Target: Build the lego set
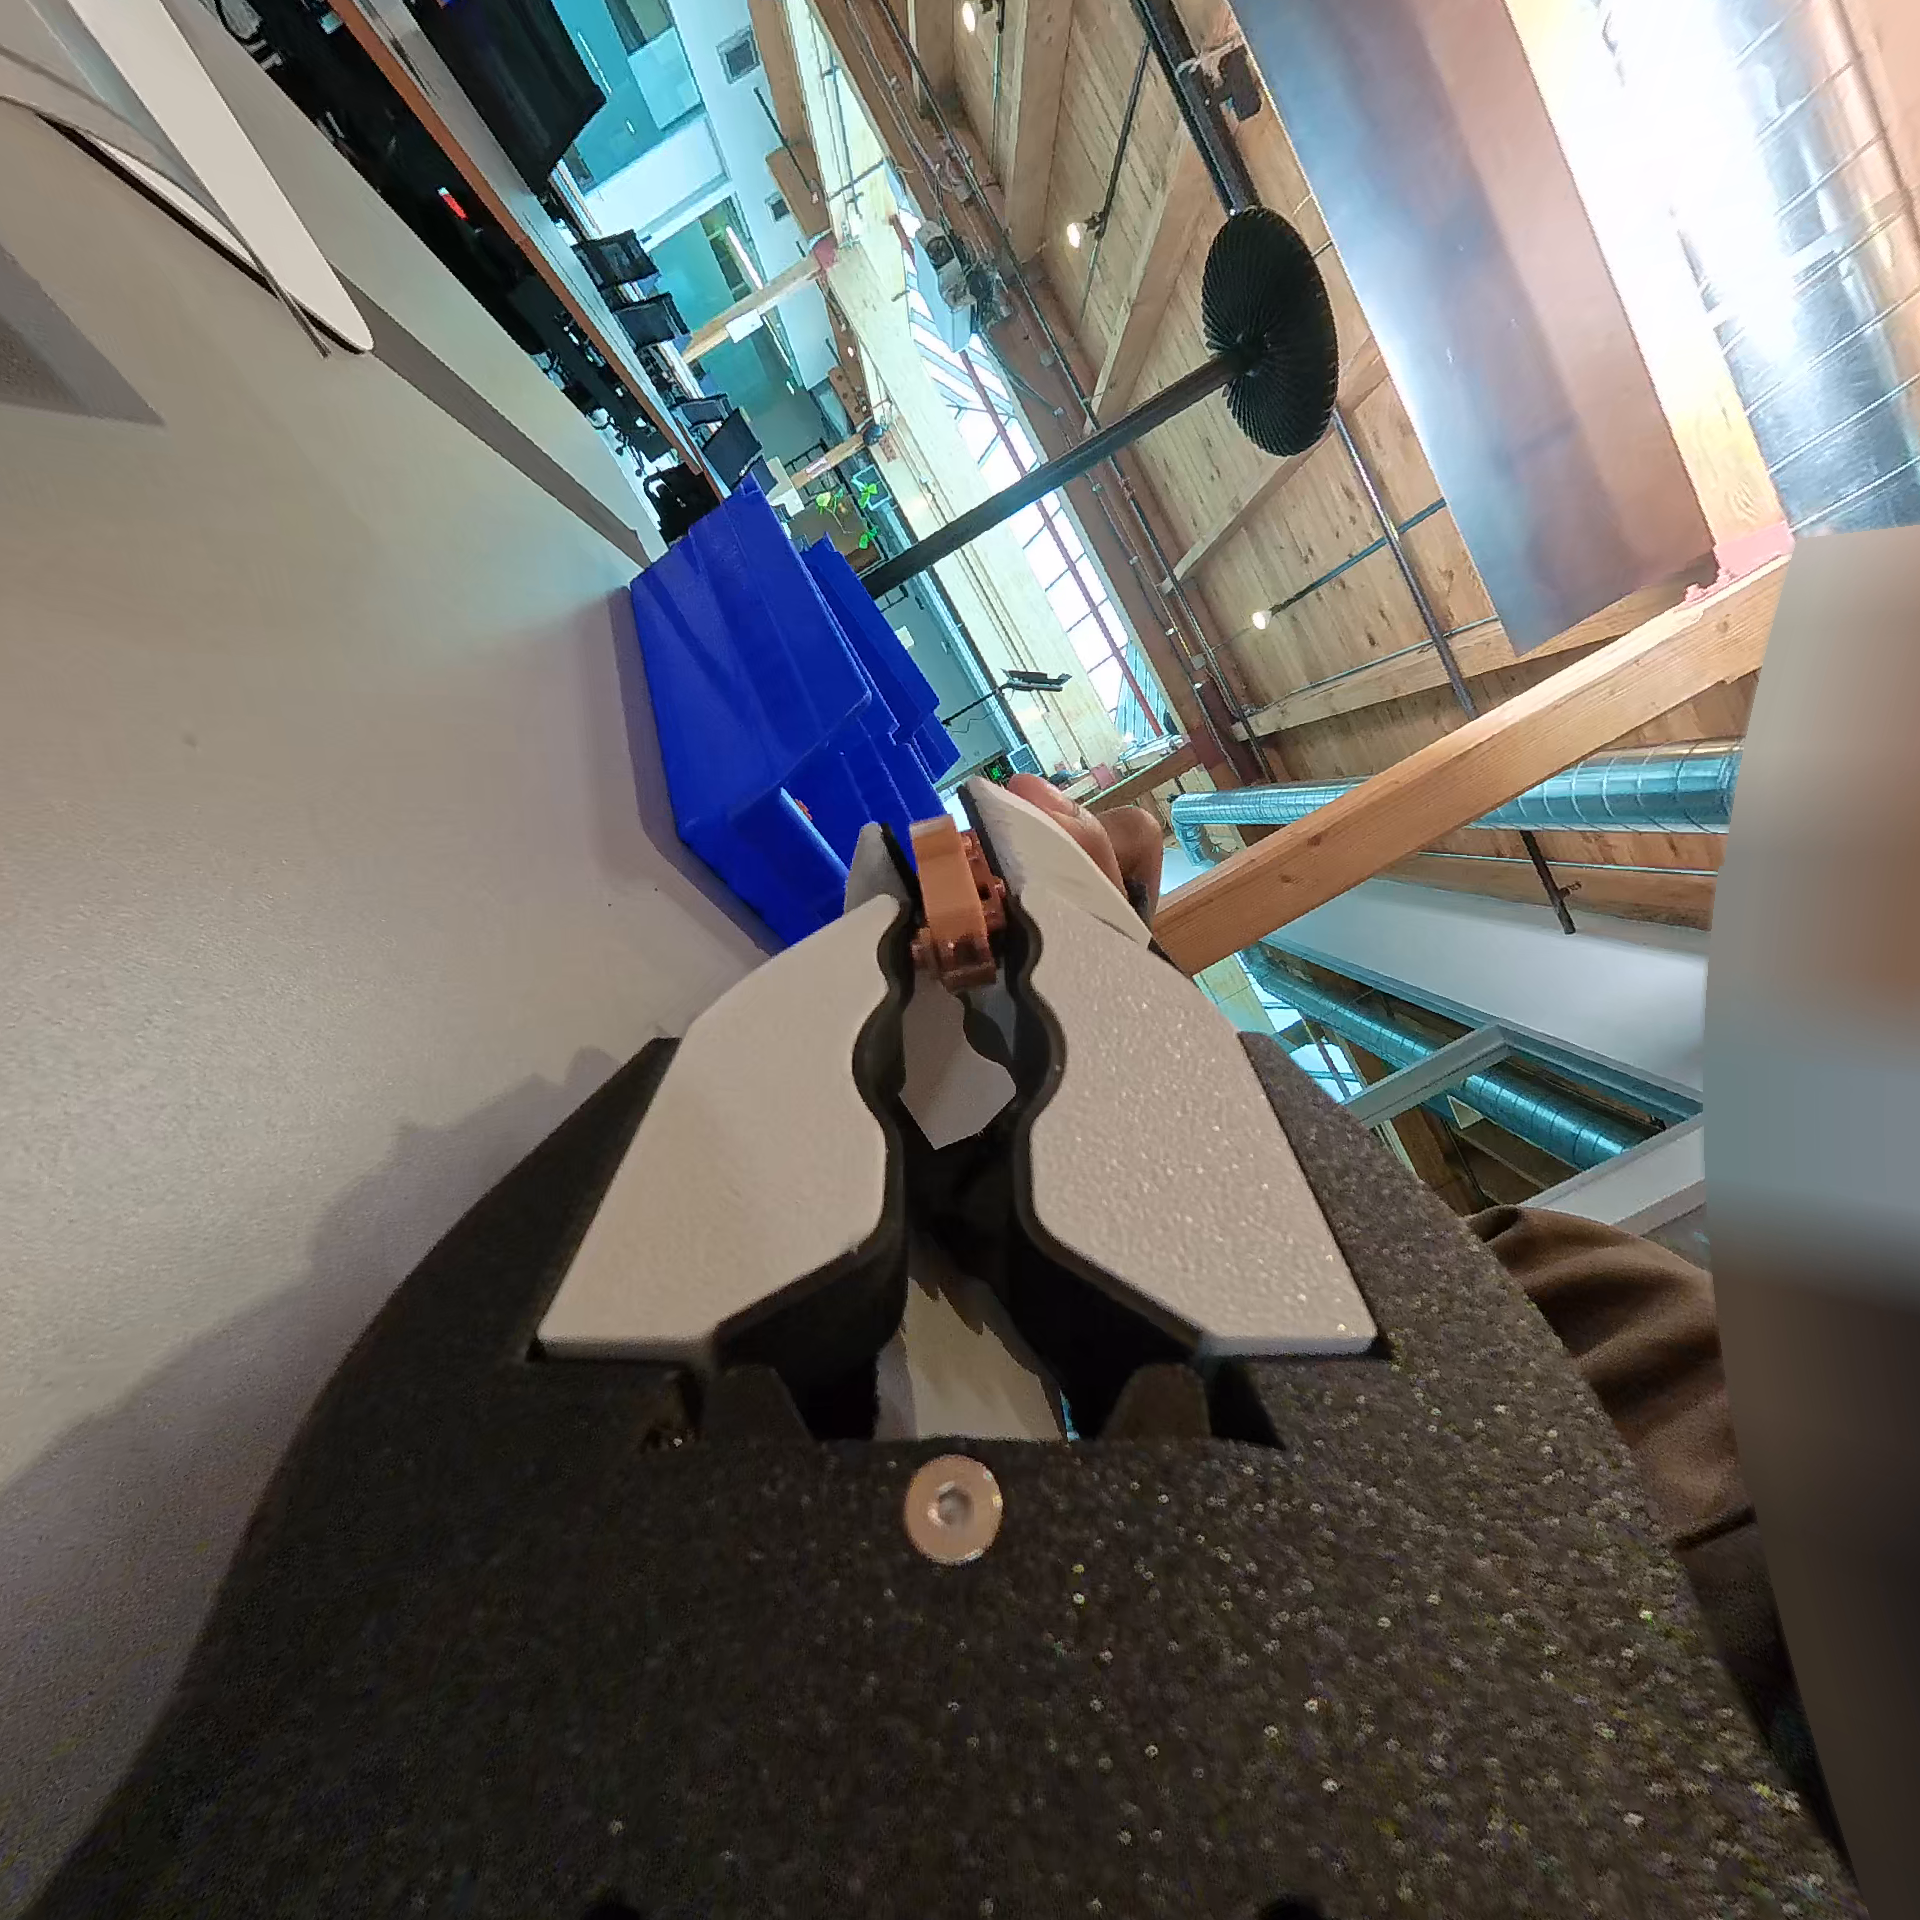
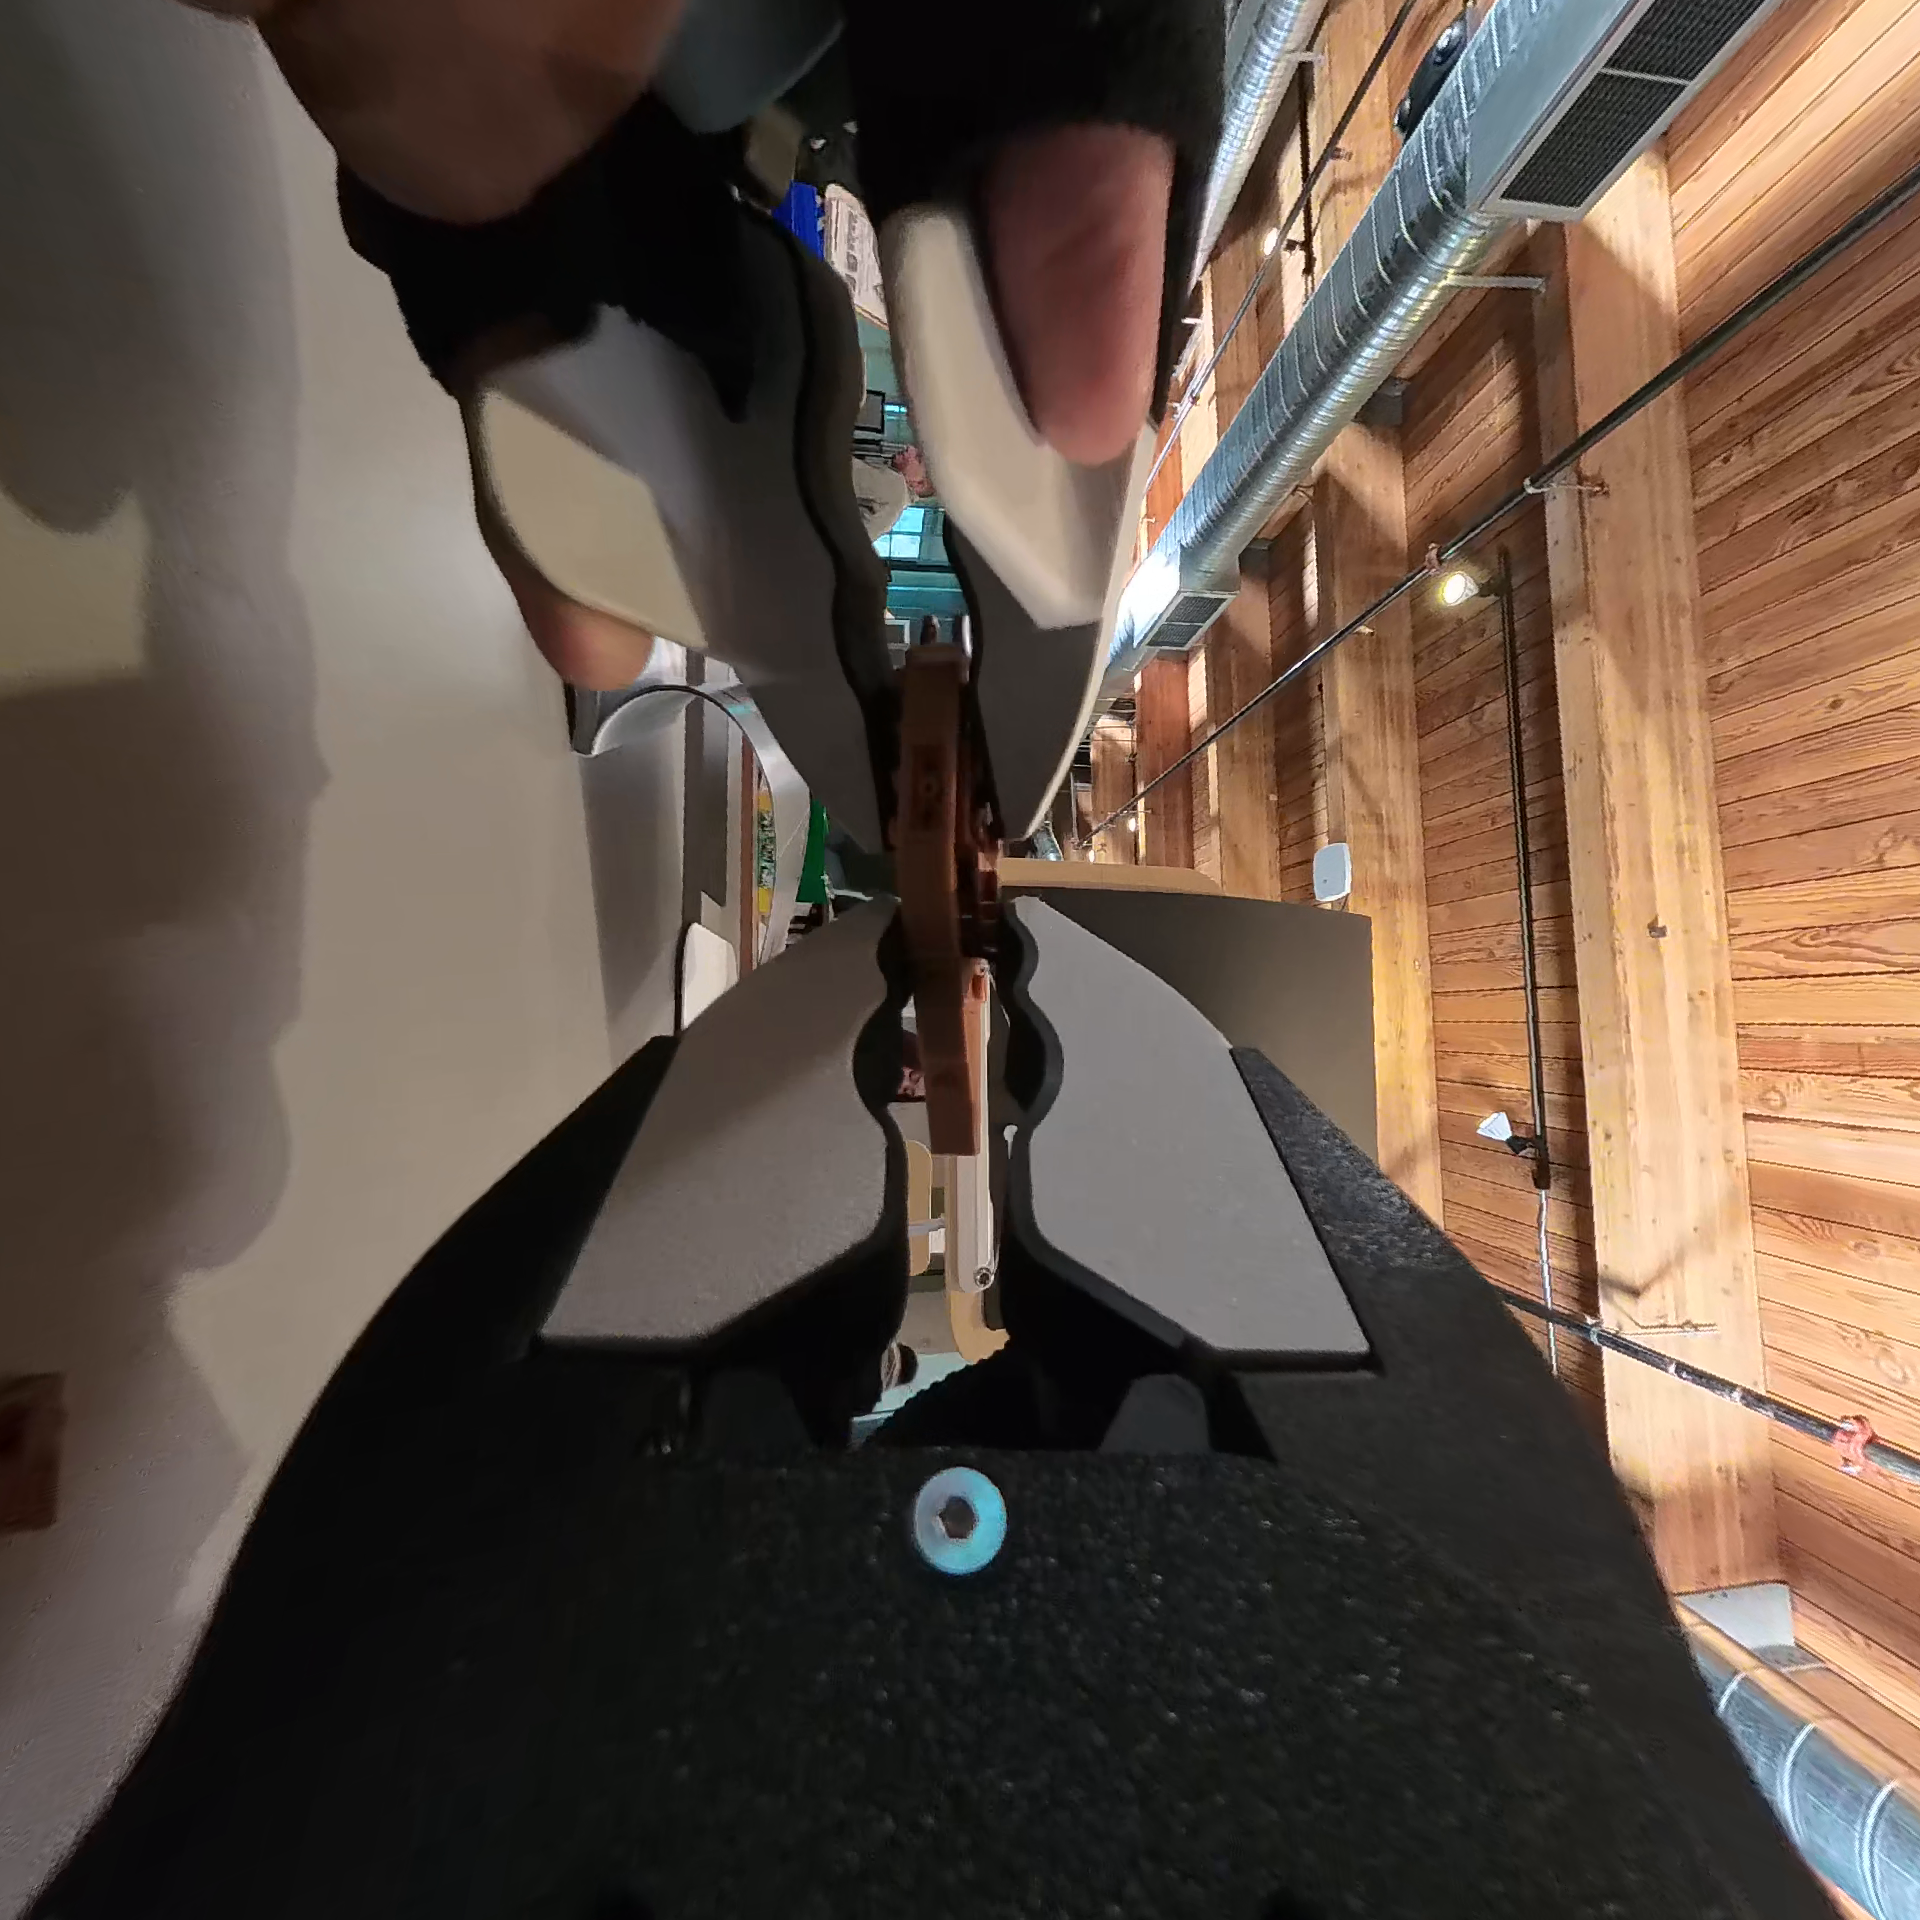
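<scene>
A small brown lego assembly (image 1: 940,878) is held up in the air above the white table (image 1: 260,727). My left gripper (image 1: 956,920) is shut on one end of it. My right gripper's white fingers (image 1: 1049,873) meet it from the far side. In the right wrist view the assembly (image 2: 928,790) is a narrow brown stack with a flat plate pointing back between my fingers. My right gripper (image 2: 951,925) is shut on it. The left gripper's fingers (image 2: 1039,582) clamp its far end, tip to tip with mine.
Blue plastic bins (image 1: 758,707) stand on the table just beyond the grippers. A person's hand (image 2: 1081,312) holds the left gripper. A small brown piece (image 2: 26,1449) lies on the table at the left edge of the right wrist view. Less than 4 cm separates the two grippers' tips.
</scene>
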`<state>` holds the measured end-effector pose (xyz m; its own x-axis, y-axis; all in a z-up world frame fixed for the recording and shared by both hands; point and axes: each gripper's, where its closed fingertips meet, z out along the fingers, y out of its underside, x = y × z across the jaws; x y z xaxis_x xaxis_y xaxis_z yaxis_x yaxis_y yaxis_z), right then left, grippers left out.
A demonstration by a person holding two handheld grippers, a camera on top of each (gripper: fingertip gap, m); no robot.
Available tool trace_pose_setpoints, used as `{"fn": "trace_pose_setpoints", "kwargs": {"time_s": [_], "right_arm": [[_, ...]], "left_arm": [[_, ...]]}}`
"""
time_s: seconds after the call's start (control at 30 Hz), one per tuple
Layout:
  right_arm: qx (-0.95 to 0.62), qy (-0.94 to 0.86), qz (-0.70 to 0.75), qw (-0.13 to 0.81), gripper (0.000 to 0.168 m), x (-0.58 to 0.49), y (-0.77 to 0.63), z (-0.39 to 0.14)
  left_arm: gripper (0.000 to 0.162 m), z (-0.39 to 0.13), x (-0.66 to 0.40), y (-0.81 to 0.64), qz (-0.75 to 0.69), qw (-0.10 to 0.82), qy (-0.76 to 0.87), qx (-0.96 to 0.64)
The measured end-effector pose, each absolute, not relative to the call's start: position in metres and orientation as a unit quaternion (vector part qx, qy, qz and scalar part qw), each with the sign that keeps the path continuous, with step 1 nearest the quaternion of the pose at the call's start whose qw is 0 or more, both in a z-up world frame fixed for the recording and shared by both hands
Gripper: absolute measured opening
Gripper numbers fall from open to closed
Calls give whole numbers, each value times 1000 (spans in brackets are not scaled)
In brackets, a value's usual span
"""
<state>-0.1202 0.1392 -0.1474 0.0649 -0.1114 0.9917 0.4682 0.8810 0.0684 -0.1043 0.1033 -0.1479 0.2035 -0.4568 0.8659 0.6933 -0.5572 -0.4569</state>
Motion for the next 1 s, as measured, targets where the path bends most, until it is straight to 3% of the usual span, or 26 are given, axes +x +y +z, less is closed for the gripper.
{"fn": "trace_pose_setpoints", "kwargs": {"time_s": [0.37,0.53,0.8,1.0], "right_arm": [[-139,-653,-200,717,15,-121,126,-148],[-216,-669,-155,694,29,-108,129,-155],[-440,-692,87,565,31,-69,121,-193],[-506,-700,199,464,31,-43,119,-216]], "left_arm": [[16,-148,-105,104,-621,463,-96,-625],[16,-147,-125,108,-613,483,-127,-612],[16,-145,-138,110,-613,493,-136,-603],[16,-141,-142,110,-632,492,-126,-585]]}}
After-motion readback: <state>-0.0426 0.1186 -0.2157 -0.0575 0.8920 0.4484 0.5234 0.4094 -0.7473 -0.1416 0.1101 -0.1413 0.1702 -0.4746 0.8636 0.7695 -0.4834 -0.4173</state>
